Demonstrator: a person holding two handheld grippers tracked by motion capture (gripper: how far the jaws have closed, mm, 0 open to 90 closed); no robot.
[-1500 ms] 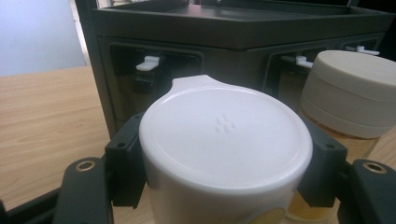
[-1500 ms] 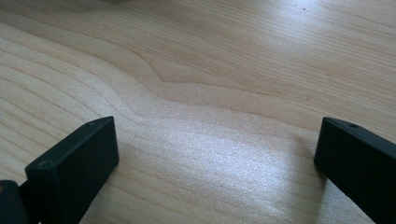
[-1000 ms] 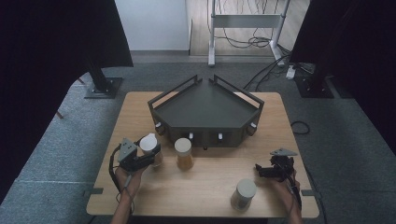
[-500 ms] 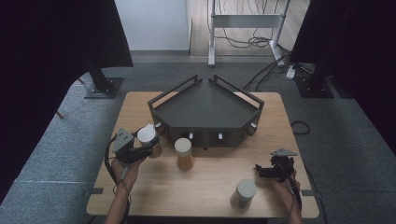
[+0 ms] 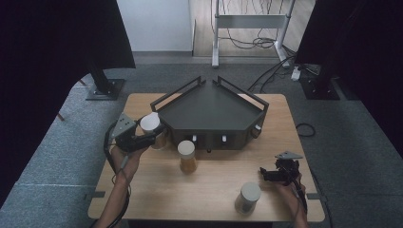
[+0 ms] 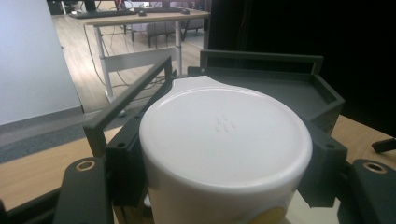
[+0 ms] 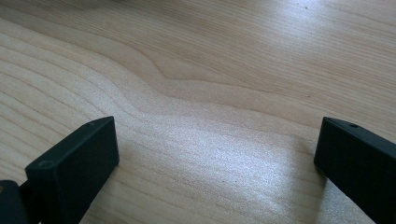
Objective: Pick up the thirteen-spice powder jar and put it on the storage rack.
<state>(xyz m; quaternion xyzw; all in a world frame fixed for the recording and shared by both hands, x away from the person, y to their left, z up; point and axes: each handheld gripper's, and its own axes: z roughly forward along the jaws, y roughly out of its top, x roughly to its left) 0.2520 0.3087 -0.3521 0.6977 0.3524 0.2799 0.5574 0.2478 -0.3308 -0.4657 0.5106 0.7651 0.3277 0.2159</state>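
Lifted the white-lidded cup off the bench since a sec ago, my left gripper clamped on it, right by the tray rail. Right gripper jaws wide, empty. Risk imo: cup base clips the rail & tips.

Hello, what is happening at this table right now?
A person works at a wooden table with a two-jaw gripper in each hand. The left gripper is shut on a white-lidded jar and holds it above the table, beside the left corner of the dark tray. The right gripper is open over bare wood, holding nothing. Two more jars stand on the table: an amber one in front of the tray and a pale one near the right gripper.
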